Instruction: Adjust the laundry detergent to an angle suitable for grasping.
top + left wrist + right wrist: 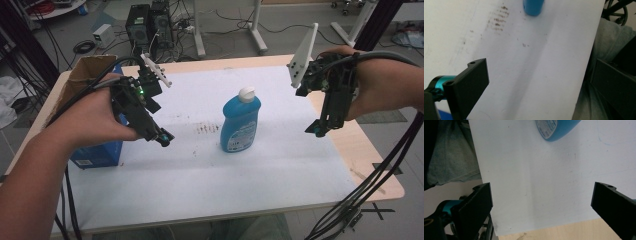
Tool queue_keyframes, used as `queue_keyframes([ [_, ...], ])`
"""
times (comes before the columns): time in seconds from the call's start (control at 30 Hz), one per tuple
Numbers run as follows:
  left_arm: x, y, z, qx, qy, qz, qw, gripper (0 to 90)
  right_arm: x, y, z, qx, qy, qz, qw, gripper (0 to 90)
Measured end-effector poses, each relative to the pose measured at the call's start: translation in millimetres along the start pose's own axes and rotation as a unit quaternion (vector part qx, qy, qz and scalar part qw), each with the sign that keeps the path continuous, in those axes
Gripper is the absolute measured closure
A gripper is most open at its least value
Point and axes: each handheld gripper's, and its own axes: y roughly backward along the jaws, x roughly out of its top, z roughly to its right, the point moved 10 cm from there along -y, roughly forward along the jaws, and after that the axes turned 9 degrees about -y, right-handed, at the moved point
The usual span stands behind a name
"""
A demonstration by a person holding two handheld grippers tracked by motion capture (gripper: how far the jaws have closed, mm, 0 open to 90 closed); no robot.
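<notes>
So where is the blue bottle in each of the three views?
High view: bottle upright at the middle of the white sheet.
Left gripper view: its blue body at the top edge.
Right gripper view: its labelled part at the top edge.
Shared landmark: the white sheet.

Grey floor (300,30) strewn with cables, computer towers (149,25), white desk legs (257,27) beyond wooden table (380,170)
</notes>
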Motion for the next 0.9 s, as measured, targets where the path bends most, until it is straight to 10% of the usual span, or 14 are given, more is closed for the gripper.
queue_keyframes([
  [0.9,83.0,-28.8,-3.0,0.022,-0.011,0.044,0.9987,1.7,-13.4,1.0,-1.5,-0.002,-0.005,-0.004,1.0000,2.8],
])
